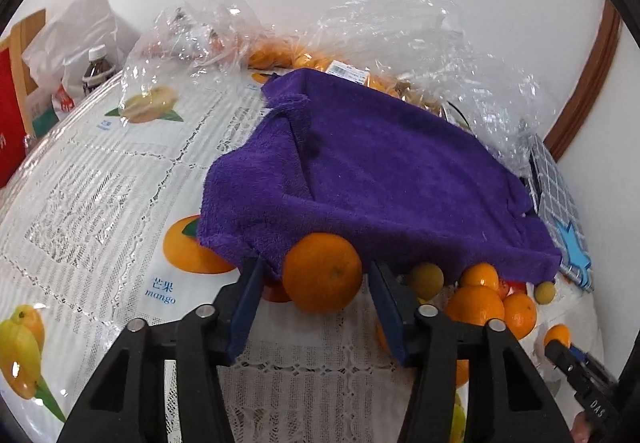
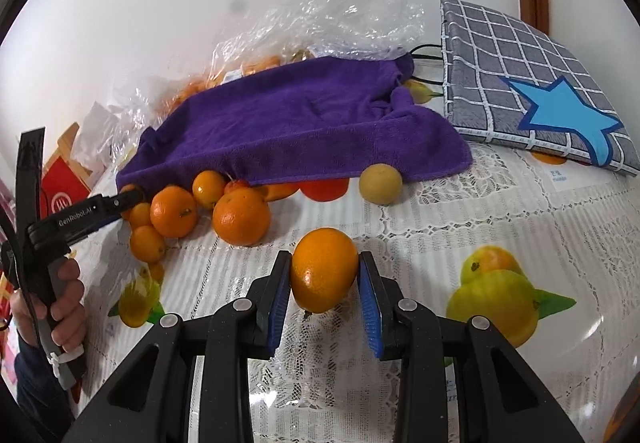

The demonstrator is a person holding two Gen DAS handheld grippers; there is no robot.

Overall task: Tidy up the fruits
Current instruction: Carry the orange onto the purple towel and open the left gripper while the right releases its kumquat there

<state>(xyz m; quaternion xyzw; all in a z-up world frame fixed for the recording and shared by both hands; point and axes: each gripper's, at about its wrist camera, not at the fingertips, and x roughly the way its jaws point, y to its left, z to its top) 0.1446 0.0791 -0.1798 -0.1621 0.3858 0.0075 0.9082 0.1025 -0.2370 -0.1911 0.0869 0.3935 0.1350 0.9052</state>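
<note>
Left claw [image 1: 316, 275]: jaws spread either side of an orange [image 1: 322, 273]; gaps show between the pads and the fruit, so open, not gripping.
That orange: on the counter [image 1: 100, 195], at the front hem of the purple towel [image 1: 360, 167], partly under it.
Right claw [image 2: 325, 275]: blue pads pressed on both sides of a second orange [image 2: 324, 269]; closed on it.
Second orange: between the right pads, over the lace cloth, clear of the pile; whether it touches the counter, cannot tell.
Orange pile [image 2: 188, 207]: several oranges bunched at the towel's left front edge, some tucked beneath it.
Yellow fruit [image 2: 380, 183]: round, pale, just beside the towel's front hem, right of the pile.
Towel: draped over a hidden mound, hem lifted by the fruit below.
Plastic bags [image 1: 420, 39]: clear, crumpled, behind the towel, with more oranges inside.
Checked pad [image 2: 532, 83]: grey grid with a blue star, flat on the counter, right of the towel.
Bottle [image 1: 98, 69]: dark, white cap, far left rear.
Left hand [image 2: 60, 307]: wraps the left gripper handle, seen from the right wrist view.
</note>
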